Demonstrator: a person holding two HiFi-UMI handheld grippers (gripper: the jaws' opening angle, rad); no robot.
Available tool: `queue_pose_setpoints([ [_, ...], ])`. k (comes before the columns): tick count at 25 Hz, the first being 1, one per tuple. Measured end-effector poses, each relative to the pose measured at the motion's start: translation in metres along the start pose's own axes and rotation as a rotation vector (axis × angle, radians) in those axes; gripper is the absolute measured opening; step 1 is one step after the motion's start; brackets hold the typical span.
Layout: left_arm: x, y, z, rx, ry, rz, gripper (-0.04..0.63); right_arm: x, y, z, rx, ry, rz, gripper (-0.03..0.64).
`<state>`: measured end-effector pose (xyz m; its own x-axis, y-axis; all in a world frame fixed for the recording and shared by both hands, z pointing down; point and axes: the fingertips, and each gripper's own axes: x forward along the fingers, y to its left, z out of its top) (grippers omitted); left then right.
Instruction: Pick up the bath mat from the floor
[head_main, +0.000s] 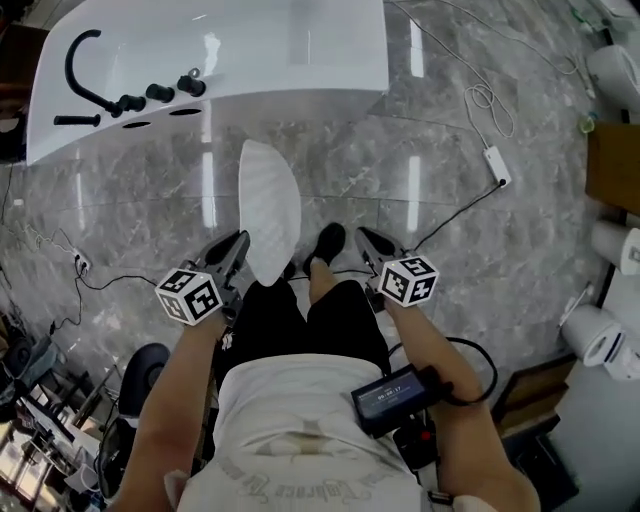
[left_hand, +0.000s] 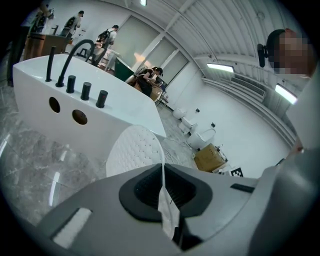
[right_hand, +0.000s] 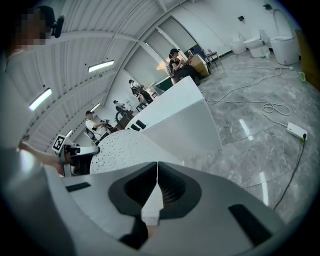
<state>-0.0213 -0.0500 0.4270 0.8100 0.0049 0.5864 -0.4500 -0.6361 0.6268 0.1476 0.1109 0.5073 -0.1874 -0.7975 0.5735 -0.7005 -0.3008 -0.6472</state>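
The left claw (left_hand: 163, 172) is clenched on a thin edge of the bath mat (head_main: 270, 205), and a crumpled white strip runs down the seam between its jaws. From there the white, dimpled mat reaches out ahead of the claw. It sits in front of the person's legs, between them and the bathtub (head_main: 220, 55). Whether its far end touches the floor (head_main: 450, 230) I cannot tell.

The right claw (right_hand: 157, 172) is clenched too, its jaws pressed together. A pale wedge sits low in the seam, and I cannot make out what it is. Seen from above, this claw is apart from the mat with a black shoe (head_main: 326, 244) between them, and it points toward the mat.

The bathtub is the one big container here. Its rim carries a black tap (head_main: 80, 65) and three black knobs (head_main: 160, 93). Its hollow shows only glossy white with lamp glare, and the top of the head view cuts it off. A cardboard box (left_hand: 210, 158) stands past the tub near some toilets (left_hand: 204, 138), and its contents are too small to see. A white power strip (head_main: 497, 166) lies on the floor off to the right, its cable trailing away. People stand far back behind the tub, too small to tell more.
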Motion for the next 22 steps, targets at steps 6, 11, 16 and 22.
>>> queue_pose_setpoints([
  [6,-0.016,-0.023,0.015,0.009,-0.055,0.016,0.014,-0.02,0.023,0.013,-0.059,-0.004,0.043,0.006],
  [11,-0.031,-0.039,0.026,0.008,-0.101,0.028,0.014,-0.034,0.038,0.019,-0.085,-0.006,0.072,0.006],
  [16,-0.045,-0.049,0.043,-0.004,-0.155,0.033,0.014,-0.042,0.049,0.032,-0.103,-0.021,0.084,0.006],
  [22,-0.06,-0.056,0.06,-0.03,-0.206,0.035,0.014,-0.046,0.066,0.052,-0.136,-0.05,0.104,0.006],
])
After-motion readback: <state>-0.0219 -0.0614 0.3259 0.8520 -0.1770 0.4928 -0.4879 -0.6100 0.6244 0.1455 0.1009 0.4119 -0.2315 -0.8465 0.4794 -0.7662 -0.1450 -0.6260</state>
